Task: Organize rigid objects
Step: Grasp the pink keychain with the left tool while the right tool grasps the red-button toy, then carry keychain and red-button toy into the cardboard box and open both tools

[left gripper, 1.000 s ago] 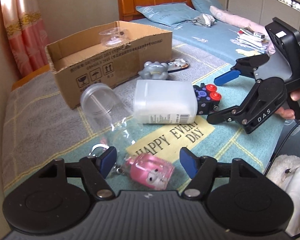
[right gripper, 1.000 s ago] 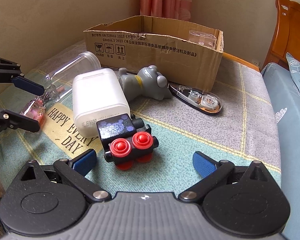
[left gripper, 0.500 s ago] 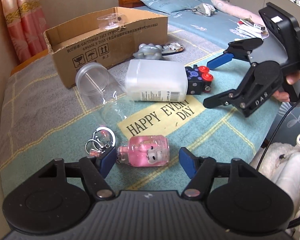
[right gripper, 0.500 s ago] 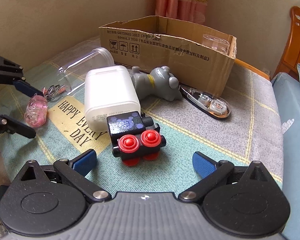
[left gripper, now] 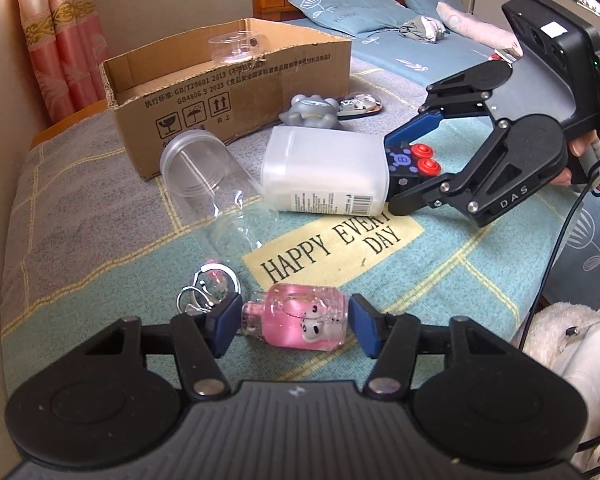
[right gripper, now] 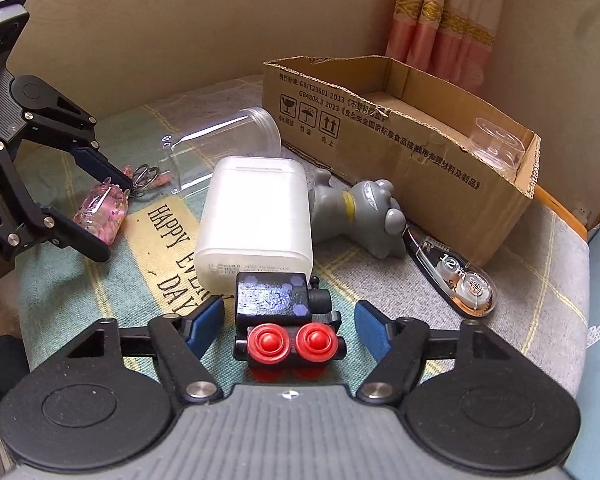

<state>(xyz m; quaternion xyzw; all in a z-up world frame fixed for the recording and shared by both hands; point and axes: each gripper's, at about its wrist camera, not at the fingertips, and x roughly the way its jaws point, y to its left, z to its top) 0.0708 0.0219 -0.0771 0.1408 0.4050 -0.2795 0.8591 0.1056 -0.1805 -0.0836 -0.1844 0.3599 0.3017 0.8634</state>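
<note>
A pink bottle keychain (left gripper: 300,320) lies on the blanket between the open fingers of my left gripper (left gripper: 294,322); it also shows in the right wrist view (right gripper: 102,214). Its key rings (left gripper: 204,292) lie by the left finger. A black toy with red buttons (right gripper: 288,320) sits between the open fingers of my right gripper (right gripper: 290,322), also seen from the left wrist (left gripper: 410,162). Neither gripper touches its object. A cardboard box (left gripper: 228,76) stands behind, holding a clear lid (left gripper: 236,46).
A white plastic container (right gripper: 256,220) lies on its side against the toy. A clear jar (left gripper: 204,184) lies beside it. A grey figurine (right gripper: 360,212) and a correction tape (right gripper: 456,276) lie by the box. The wall is left, white clothing (left gripper: 572,356) at the bed's edge.
Both grippers moved forward and lower: the left one now brackets the pink keychain, the right one brackets the black toy. Both stay open.
</note>
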